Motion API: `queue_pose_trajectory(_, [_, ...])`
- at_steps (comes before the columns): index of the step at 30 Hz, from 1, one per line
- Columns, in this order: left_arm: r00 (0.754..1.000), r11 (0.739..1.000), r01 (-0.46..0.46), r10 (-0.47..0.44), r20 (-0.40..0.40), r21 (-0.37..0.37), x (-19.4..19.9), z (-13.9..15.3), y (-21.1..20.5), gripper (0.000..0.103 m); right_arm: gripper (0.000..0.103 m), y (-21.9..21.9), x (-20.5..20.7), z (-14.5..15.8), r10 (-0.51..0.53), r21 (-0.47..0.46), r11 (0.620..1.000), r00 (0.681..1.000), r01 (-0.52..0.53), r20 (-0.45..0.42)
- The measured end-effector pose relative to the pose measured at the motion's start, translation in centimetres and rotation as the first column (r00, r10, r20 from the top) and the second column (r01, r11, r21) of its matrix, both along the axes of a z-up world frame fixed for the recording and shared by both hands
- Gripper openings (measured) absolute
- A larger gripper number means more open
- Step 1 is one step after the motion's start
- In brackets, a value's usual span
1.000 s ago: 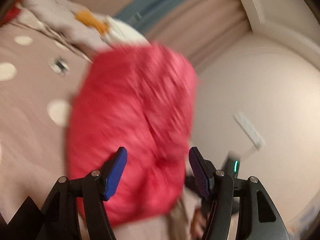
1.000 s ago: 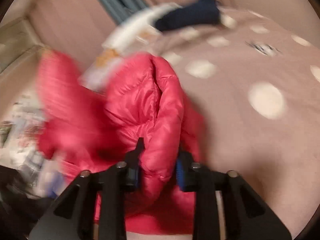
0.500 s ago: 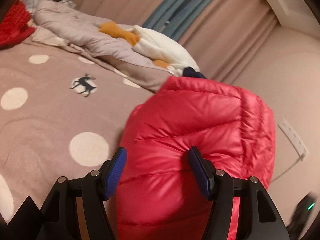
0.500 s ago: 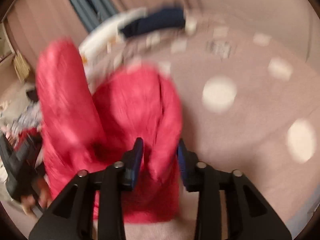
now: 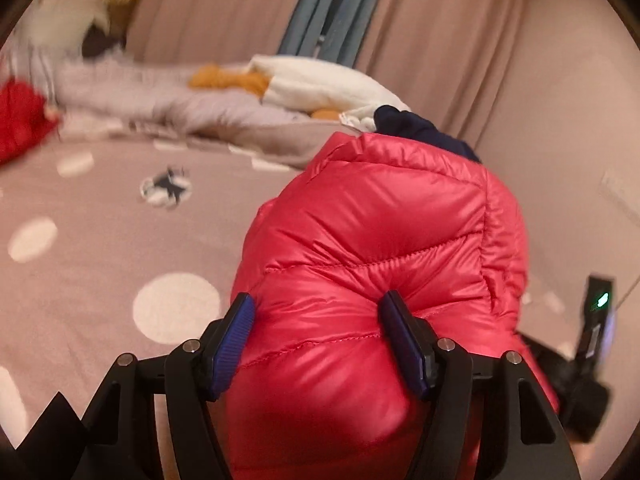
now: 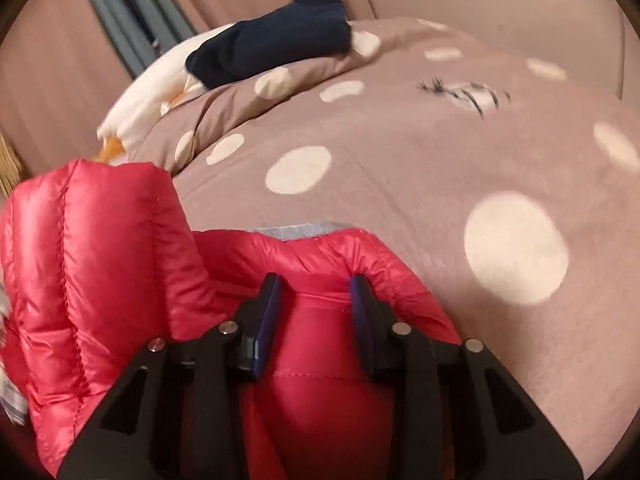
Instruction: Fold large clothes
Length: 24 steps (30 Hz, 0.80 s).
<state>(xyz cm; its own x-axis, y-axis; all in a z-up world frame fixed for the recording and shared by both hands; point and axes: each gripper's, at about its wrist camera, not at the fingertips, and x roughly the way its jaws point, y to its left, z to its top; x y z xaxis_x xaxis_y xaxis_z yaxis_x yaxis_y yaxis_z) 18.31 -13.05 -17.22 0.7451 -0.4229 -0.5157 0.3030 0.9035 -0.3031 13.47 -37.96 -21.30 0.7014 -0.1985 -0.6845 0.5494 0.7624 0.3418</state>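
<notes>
A shiny red quilted down jacket [image 5: 384, 248] is bunched up above the bed. My left gripper [image 5: 320, 324] has its blue-padded jaws wide apart around a thick puff of the jacket, which fills the gap and bulges over the right finger. My right gripper [image 6: 316, 300] is closed on a fold of the same jacket [image 6: 100, 264] near its upper edge, where a strip of grey lining shows. Another part of the jacket stands upright at the left of the right wrist view.
The bed has a brown cover with cream dots [image 6: 440, 152] and a deer print [image 5: 166, 188]. At its far side lie a navy garment [image 6: 272, 44], white and orange clothes [image 5: 320, 84], a grey garment [image 5: 160, 96] and a red item [image 5: 20, 120]. Curtains hang behind.
The jacket has swung from a blurred hanging bundle to a steadier bunch low over the bed. Both grippers turned toward the bed's far side. The right gripper's hold on the fold stayed.
</notes>
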Motion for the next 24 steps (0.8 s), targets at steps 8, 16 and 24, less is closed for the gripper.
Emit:
queue_pose_trajectory(8, [1.000,1.000,-0.010,0.010,0.018,-0.025,0.3,-1.7,0.5,0.067,0.032,1.7,0.7,0.0,-0.013,-0.120,0.993,0.997,0.004,-0.075])
queue_pose_trajectory(16, [0.999,1.000,-0.028,0.028,0.043,-0.011,0.2,-1.8,-0.2,0.069,0.031,1.3,2.2,-0.6,-0.044,-0.159,0.987,0.995,0.030,-0.085])
queue_pose_trajectory(24, [0.998,0.985,-0.016,0.006,-0.060,-0.173,0.2,-1.1,3.6,0.081,0.050,0.2,-0.7,0.3,-0.041,-0.039,0.998,0.997,0.043,0.057])
